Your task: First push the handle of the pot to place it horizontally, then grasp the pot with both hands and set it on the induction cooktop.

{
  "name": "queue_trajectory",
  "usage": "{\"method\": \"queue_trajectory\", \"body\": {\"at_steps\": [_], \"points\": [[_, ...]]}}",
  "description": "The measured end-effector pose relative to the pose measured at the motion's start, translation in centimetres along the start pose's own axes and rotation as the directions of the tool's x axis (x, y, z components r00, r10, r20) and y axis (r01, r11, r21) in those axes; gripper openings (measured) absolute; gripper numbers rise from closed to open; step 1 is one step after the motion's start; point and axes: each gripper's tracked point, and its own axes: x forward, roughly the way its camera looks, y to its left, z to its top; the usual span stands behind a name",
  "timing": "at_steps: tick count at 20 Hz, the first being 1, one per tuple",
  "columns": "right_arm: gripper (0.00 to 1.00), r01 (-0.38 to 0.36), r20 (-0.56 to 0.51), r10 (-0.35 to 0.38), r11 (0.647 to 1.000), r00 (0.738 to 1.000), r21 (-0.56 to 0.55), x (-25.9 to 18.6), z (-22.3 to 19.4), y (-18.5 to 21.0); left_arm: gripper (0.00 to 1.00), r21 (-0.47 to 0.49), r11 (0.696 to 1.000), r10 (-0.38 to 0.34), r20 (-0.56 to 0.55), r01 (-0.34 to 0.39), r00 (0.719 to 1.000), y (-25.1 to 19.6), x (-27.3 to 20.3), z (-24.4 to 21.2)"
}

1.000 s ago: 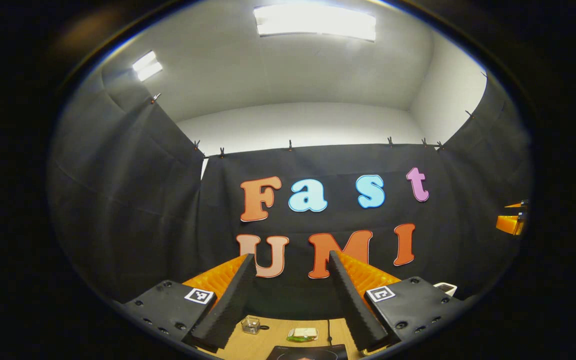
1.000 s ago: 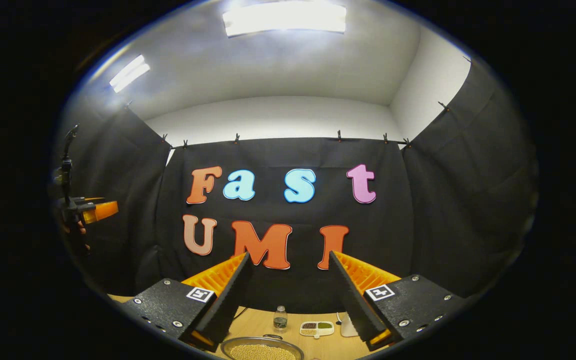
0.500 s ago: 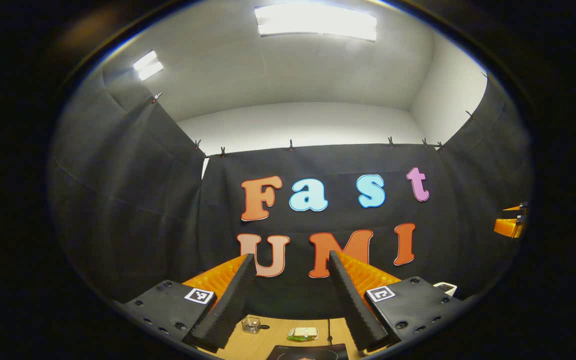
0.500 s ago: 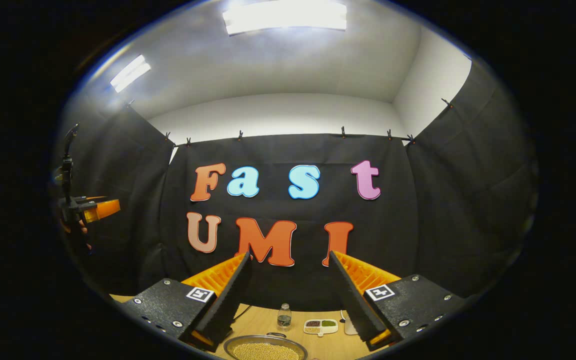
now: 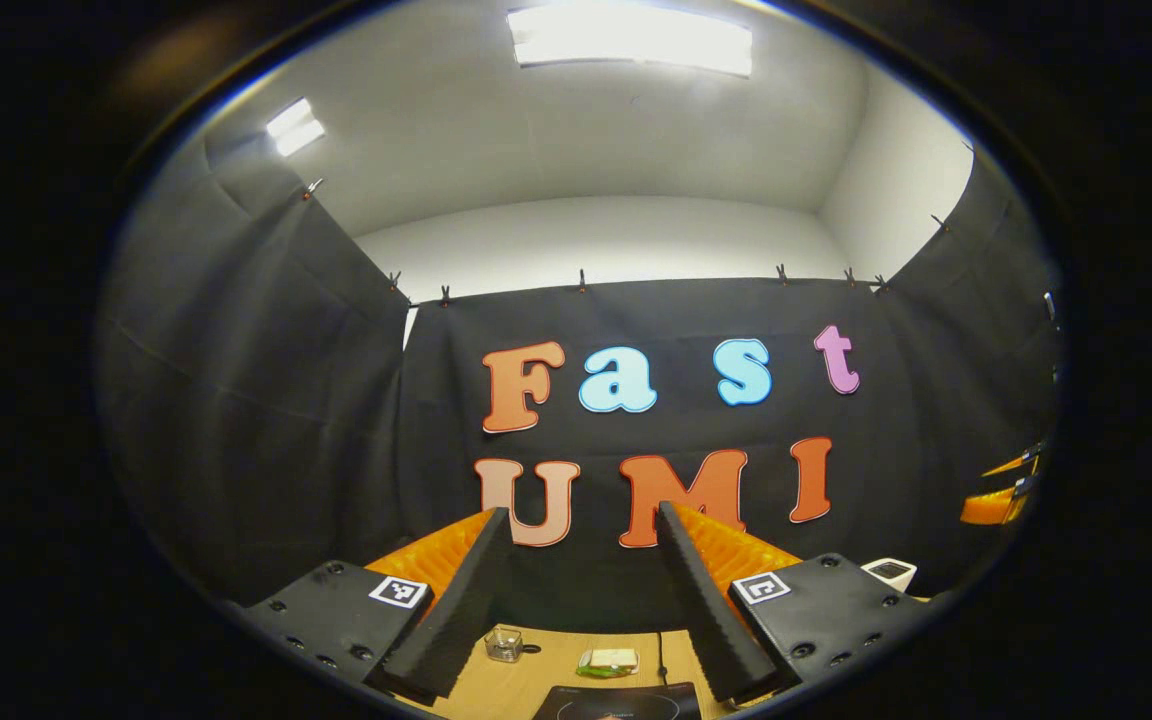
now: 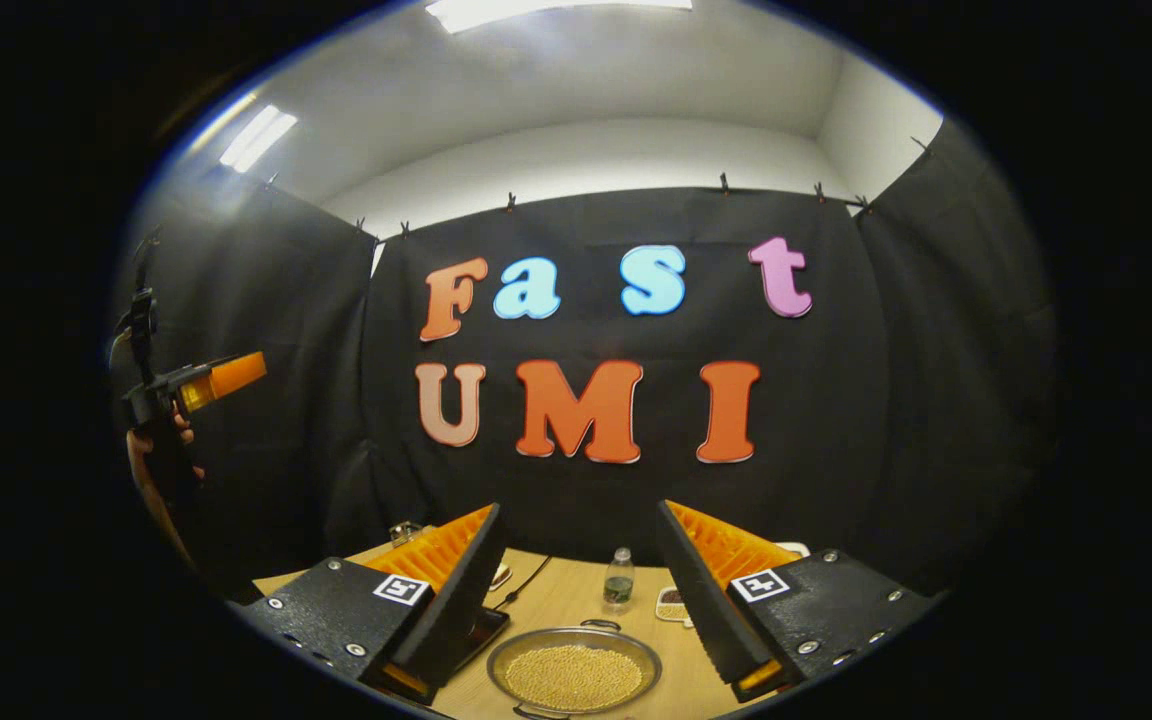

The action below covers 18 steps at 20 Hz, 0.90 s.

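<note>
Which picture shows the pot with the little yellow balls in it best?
The right gripper view shows the pot best: you look down into it on the wooden table, full of small yellow beads, between the right gripper fingers. The left gripper view looks at the black cooktop instead.

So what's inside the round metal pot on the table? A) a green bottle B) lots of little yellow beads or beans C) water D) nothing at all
B: in the right gripper view the pot sits on the wooden table between the open right gripper fingers, and it holds a heap of small yellowish grains.
</note>
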Motion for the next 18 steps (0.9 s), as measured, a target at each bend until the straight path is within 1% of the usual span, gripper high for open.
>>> {"method": "queue_trajectory", "body": {"at_steps": [1, 2, 3, 4, 5, 6, 7, 8, 9, 10, 11, 12, 13, 14, 17, 18], "points": [[0.94, -0.024, -0.063, 0.025, 1.0, 0.998, 0.01, 0.6, -1.8, 0.6, 0.92, 0.003, 1.0, 0.001, -0.005, -0.001, 1.0, 0.0, -0.4, -0.1], [0.92, -0.042, -0.124, 0.044, 0.999, 0.991, 0.023, 0.9, -3.7, 1.1, 0.92, 0.005, 1.0, 0.003, -0.009, -0.003, 1.0, 0.1, -0.5, -0.3], [0.94, -0.061, -0.186, 0.067, 0.997, 0.98, 0.037, 1.0, -5.7, 1.8, 0.92, 0.007, 1.0, 0.004, -0.011, -0.004, 1.0, 0.2, -0.6, -0.4], [0.82, -0.082, -0.248, 0.092, 0.995, 0.964, 0.054, 1.1, -7.5, 2.7, 0.92, 0.009, 1.0, 0.006, -0.011, -0.006, 1.0, 0.3, -0.5, -0.4], [0.79, -0.102, -0.315, 0.121, 0.992, 0.941, 0.075, 1.5, -9.6, 3.5, 0.95, 0.01, 1.0, 0.008, -0.013, -0.008, 1.0, 0.3, -0.4, -0.5], [0.72, -0.12, -0.374, 0.15, 0.987, 0.915, 0.102, 1.7, -11.6, 4.3, 0.92, 0.008, 1.0, 0.008, -0.014, -0.008, 1.0, 0.3, -0.3, -0.6], [0.7, -0.133, -0.429, 0.175, 0.983, 0.886, 0.127, 2.0, -13.3, 5.3, 0.92, 0.01, 1.0, 0.007, -0.017, -0.006, 1.0, 0.3, -0.3, -0.8], [0.64, -0.137, -0.475, 0.191, 0.98, 0.859, 0.145, 1.8, -14.9, 5.9, 0.92, 0.012, 1.0, 0.008, -0.018, -0.008, 1.0, 0.4, -0.3, -1.0], [0.62, -0.138, -0.519, 0.201, 0.978, 0.831, 0.158, 1.8, -16.8, 6.3, 0.92, 0.017, 1.0, 0.008, -0.023, -0.008, 1.0, 0.4, -0.2, -1.3], [0.58, -0.14, -0.548, 0.208, 0.977, 0.81, 0.164, 1.9, -18.0, 6.7, 0.95, 0.019, 1.0, 0.009, -0.025, -0.009, 1.0, 0.5, -0.3, -1.5], [0.56, -0.141, -0.573, 0.216, 0.975, 0.791, 0.173, 2.0, -19.1, 7.0, 0.92, 0.022, 1.0, 0.009, -0.03, -0.008, 1.0, 0.5, -0.2, -1.8], [0.52, -0.146, -0.601, 0.228, 0.972, 0.766, 0.184, 1.6, -20.3, 7.7, 0.95, 0.023, 1.0, 0.01, -0.035, -0.009, 0.999, 0.6, -0.2, -2.2], [0.5, -0.15, -0.629, 0.243, 0.969, 0.738, 0.198, 1.3, -21.5, 8.3, 0.92, 0.023, 1.0, 0.01, -0.04, -0.009, 0.999, 0.7, -0.2, -2.4], [0.46, -0.156, -0.657, 0.259, 0.965, 0.707, 0.213, 1.1, -22.8, 8.9, 0.95, 0.023, 1.0, 0.01, -0.046, -0.009, 0.999, 0.8, -0.2, -2.7], [0.36, -0.163, -0.728, 0.298, 0.954, 0.618, 0.253, 0.6, -26.9, 10.4, 0.92, 0.023, 0.999, 0.024, -0.063, -0.022, 0.998, 1.4, 0.4, -3.7], [0.29, -0.162, -0.75, 0.305, 0.952, 0.587, 0.261, 0.3, -28.3, 10.8, 0.98, 0.021, 0.999, 0.025, -0.07, -0.024, 0.997, 1.6, 0.6, -4.1]]}}
